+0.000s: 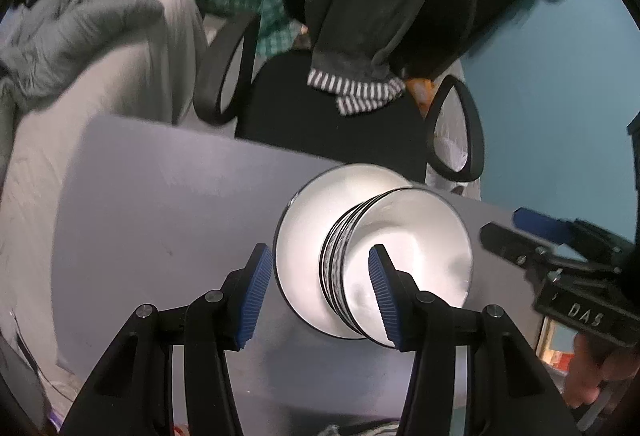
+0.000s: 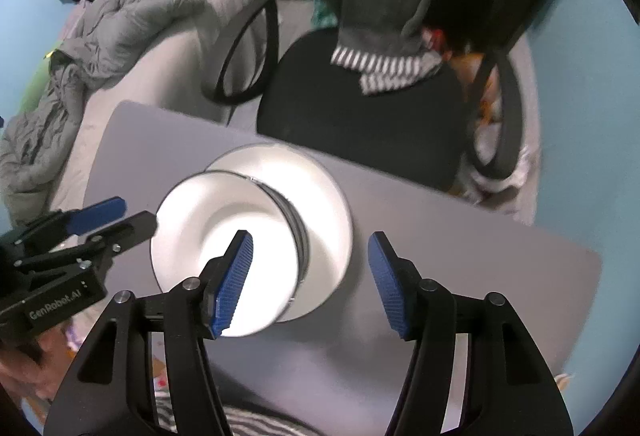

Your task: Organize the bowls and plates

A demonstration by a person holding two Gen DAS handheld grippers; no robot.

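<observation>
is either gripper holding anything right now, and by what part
Nothing is held. The left gripper and the right gripper both have open jaws hovering over the bowl stacked on the plate, gripping neither.

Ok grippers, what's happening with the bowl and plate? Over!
Left gripper open, right gripper open, both empty above the dishes. Bowl stacked on plate, on grey table. Nothing in the way.

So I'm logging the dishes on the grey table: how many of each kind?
Plates: 1, the white plate lying on the table.
Bowls: at least 1, the white bowl on that plate; banding on its side may mean more nested, I cannot tell.
Total: at least 2.
</observation>
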